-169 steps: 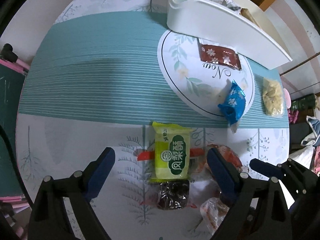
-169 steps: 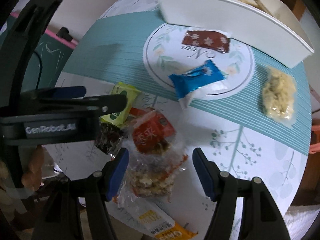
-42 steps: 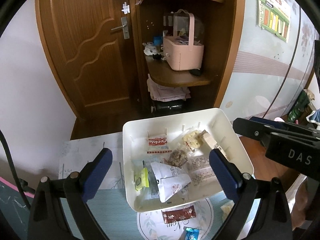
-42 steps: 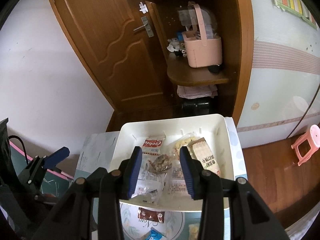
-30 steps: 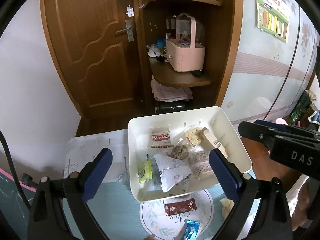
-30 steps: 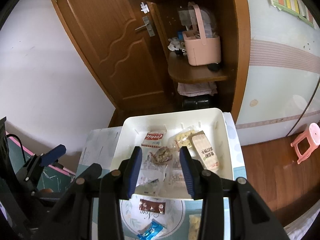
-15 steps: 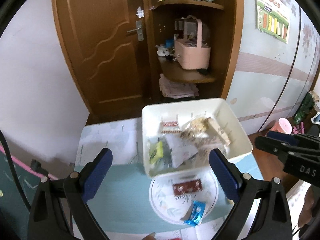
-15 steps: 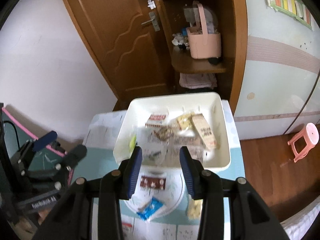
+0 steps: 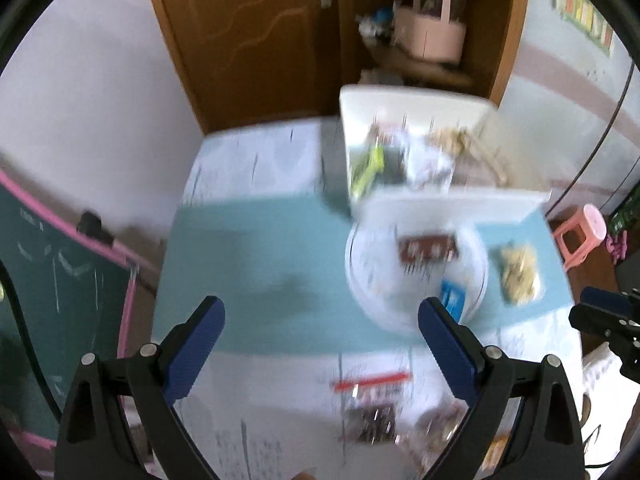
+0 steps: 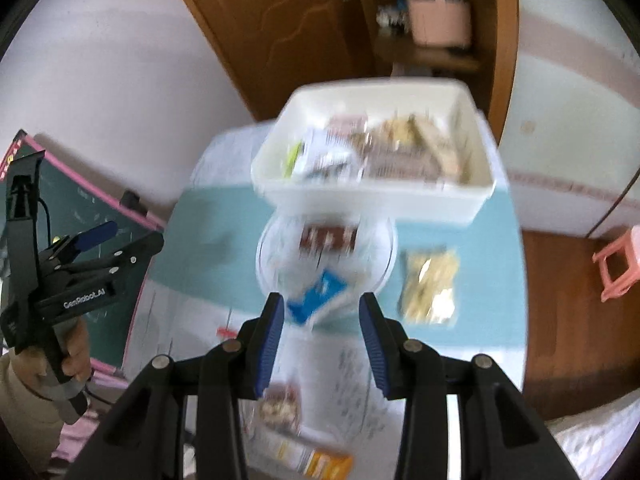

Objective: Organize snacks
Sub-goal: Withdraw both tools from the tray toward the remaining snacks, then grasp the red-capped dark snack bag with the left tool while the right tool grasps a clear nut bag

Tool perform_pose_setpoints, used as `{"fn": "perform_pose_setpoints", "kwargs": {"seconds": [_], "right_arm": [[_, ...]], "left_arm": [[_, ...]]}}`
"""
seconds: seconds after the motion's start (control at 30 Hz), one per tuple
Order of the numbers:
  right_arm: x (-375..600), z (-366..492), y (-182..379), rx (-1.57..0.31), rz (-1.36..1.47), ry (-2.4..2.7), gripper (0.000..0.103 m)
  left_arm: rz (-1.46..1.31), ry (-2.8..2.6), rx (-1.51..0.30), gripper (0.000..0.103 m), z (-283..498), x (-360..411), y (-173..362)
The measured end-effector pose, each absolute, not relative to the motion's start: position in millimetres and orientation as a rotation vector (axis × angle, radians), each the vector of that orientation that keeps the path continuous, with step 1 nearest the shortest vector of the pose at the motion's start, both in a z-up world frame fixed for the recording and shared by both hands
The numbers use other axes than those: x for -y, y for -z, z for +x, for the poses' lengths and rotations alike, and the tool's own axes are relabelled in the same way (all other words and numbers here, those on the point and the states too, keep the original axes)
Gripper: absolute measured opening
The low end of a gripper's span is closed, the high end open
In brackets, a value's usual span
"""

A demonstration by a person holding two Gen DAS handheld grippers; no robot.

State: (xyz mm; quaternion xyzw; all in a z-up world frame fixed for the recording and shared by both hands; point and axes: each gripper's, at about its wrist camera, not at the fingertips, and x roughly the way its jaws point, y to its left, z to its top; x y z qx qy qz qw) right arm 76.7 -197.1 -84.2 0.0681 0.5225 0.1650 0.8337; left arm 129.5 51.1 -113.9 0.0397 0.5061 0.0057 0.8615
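Both views are motion-blurred. A white bin (image 9: 456,204) (image 10: 372,200) holding several snack packets stands at the table's far side. In front of it lie a brown packet (image 9: 428,249) (image 10: 329,239), a blue packet (image 9: 453,298) (image 10: 316,298) and a clear bag of yellow snacks (image 9: 519,274) (image 10: 429,285). Near the front edge are a dark packet (image 9: 372,420) and an orange-ended packet (image 10: 308,456). My left gripper (image 9: 320,340) is open and empty high above the table. My right gripper (image 10: 322,332) is partly open and empty, above the blue packet.
The table has a teal striped runner (image 9: 256,264) with a round white print. A green chalkboard with pink frame (image 9: 52,280) stands left. A wooden door (image 9: 248,32), a shelf with a pink basket (image 9: 432,36) and a pink stool (image 10: 618,266) lie beyond.
Both grippers have swung downward from facing the door and bin toward the table. More of the table and its loose packets has come into view. The right gripper's jaws stand wider than before.
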Motion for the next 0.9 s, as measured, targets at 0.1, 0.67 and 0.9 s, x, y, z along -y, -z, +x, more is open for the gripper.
{"fn": "perform_pose_setpoints", "kwargs": {"seconds": [0.1, 0.67, 0.9], "right_arm": [[189.5, 67.8, 110.1, -1.197, 0.179, -0.391, 0.043], [125.6, 26.9, 224.2, -1.461, 0.086, -0.49, 0.057], [110.1, 27.5, 235.9, -1.437, 0.018, -0.489, 0.057]], "left_arm": [[0.084, -0.007, -1.138, 0.096, 111.0, -52.5, 143.7], [0.006, -0.002, -1.388, 0.092, 60.8, -64.2, 234.7], [-0.052, 0.003, -1.414, 0.092, 59.1, -68.6, 239.1]]}}
